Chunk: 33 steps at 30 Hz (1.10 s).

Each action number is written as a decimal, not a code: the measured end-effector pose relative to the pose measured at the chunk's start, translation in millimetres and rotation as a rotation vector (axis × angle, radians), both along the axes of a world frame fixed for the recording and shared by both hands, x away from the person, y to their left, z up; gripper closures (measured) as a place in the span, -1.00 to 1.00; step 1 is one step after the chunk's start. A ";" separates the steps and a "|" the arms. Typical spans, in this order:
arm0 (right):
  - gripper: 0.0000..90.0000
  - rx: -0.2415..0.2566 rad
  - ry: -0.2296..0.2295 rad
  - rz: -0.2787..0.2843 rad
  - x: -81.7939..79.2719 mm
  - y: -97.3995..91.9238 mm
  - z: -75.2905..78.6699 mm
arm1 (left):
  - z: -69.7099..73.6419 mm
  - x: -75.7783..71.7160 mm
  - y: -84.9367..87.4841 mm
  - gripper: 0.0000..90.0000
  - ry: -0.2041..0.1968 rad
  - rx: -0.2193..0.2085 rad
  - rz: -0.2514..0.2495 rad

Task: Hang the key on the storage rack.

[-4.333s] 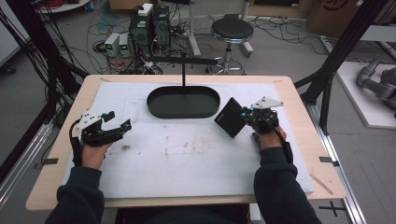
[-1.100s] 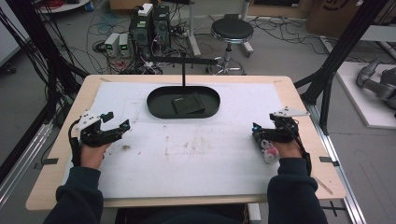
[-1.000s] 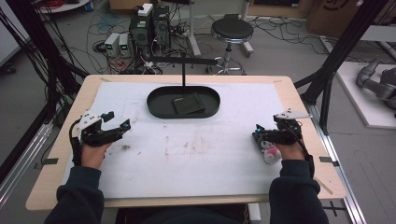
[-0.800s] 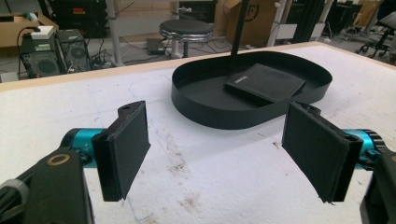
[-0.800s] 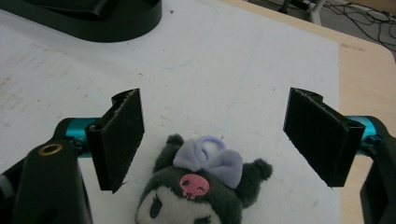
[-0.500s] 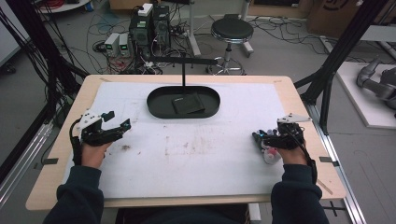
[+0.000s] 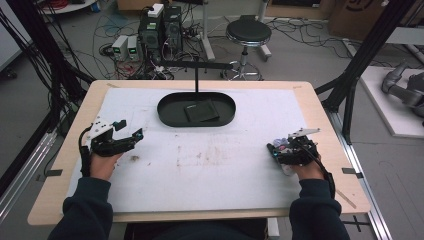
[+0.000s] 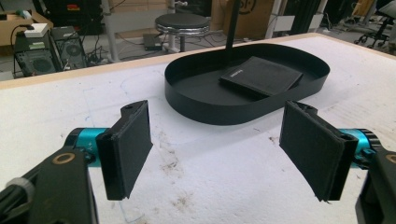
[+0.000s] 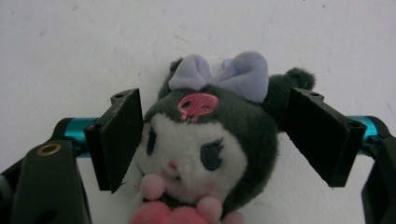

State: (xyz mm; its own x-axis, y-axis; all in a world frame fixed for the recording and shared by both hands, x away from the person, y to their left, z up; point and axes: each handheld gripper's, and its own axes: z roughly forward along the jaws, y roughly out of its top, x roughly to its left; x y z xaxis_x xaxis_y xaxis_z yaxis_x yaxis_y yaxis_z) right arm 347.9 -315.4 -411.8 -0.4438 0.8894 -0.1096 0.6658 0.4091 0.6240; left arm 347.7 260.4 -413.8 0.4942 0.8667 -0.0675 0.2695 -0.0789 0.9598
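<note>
A small plush toy (image 9: 210, 149) with a dark head, white face and lilac bow lies on the white table cover. My right gripper (image 9: 215, 140) is open, one jaw on each side of the toy's head. From above, this gripper (image 7: 278, 150) sits near the table's right front, over the toy (image 7: 281, 145). An oval black tray (image 7: 170, 117) stands at the back middle with a flat black square case (image 7: 200, 111) in it. My left gripper (image 7: 131, 128) rests open at the left with nothing between its jaws (image 8: 215, 149), facing the tray (image 8: 243, 114) and the case (image 8: 261, 75).
A thin black post with a crossbar (image 7: 196, 75) rises just behind the tray. The white cover (image 7: 210, 165) carries brown stains in its middle. Beyond the far edge stand a stool (image 7: 248, 32) and boxes with cables (image 7: 160, 30). Black frame legs (image 7: 355, 75) flank the right side.
The black case that my right gripper held near the tray now lies in the tray. The right gripper has moved to the right front and come down around the plush toy. The left has stayed put.
</note>
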 end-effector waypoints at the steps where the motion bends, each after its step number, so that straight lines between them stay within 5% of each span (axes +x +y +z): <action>1: -0.57 -0.021 0.010 0.003 0.5 1.6 -1.0 | 0.2 -0.2 0.6 -0.45 0.001 -0.002 -0.001; 6: -0.31 -0.051 0.024 0.064 3.2 -1.8 -3.2 | 0.6 -0.6 2.4 -0.45 0.004 -0.007 0.007; 8: -0.29 -0.030 -0.048 0.141 4.0 -0.5 -1.6 | 0.2 -0.2 2.3 -0.45 0.006 -0.004 0.005; 10: -0.33 0.017 -0.078 0.144 5.9 -0.9 -3.1 | 0.0 0.0 1.4 -0.45 0.006 -0.003 0.003; 14: -0.49 0.047 -0.063 0.106 8.7 -1.2 -9.7 | 0.1 -0.1 1.6 -0.45 0.004 -0.004 0.003; 17: -0.56 0.008 -0.025 0.065 7.5 -0.9 -17.7 | 0.3 -0.4 2.4 -0.45 0.005 -0.012 0.008; 18: -0.56 -0.043 -0.006 0.060 6.1 -0.4 -20.0 | 0.5 -0.4 2.7 -0.45 0.005 -0.011 0.008; 20: -0.33 -0.054 0.018 0.081 5.5 -1.2 -19.0 | 0.2 -0.2 2.6 -0.44 0.007 -0.012 0.008; 23: -0.27 -0.048 0.021 0.076 5.9 -1.1 -15.7 | 0.3 -0.4 2.1 -0.45 0.007 -0.007 0.005; 26: -0.20 -0.019 -0.024 0.082 4.5 -0.2 -7.5 | 0.3 -0.5 2.2 -0.44 0.008 -0.007 0.007; 31: -0.20 0.127 -0.207 0.169 3.2 4.2 15.9 | 0.5 -0.6 2.4 -0.44 0.007 -0.006 0.011; 33: -0.20 0.141 -0.234 0.182 4.0 5.8 19.0 | 0.7 -0.9 2.6 -0.44 0.007 0.000 0.009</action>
State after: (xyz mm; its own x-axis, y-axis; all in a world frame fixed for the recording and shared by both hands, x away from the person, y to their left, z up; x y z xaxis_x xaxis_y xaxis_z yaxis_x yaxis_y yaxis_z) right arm 352.0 -309.6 -392.7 -0.5745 0.8113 -0.1087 0.4217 0.4071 0.8102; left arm 346.8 263.0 -413.1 0.4861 0.8710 -0.0716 0.2774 -0.0761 0.9577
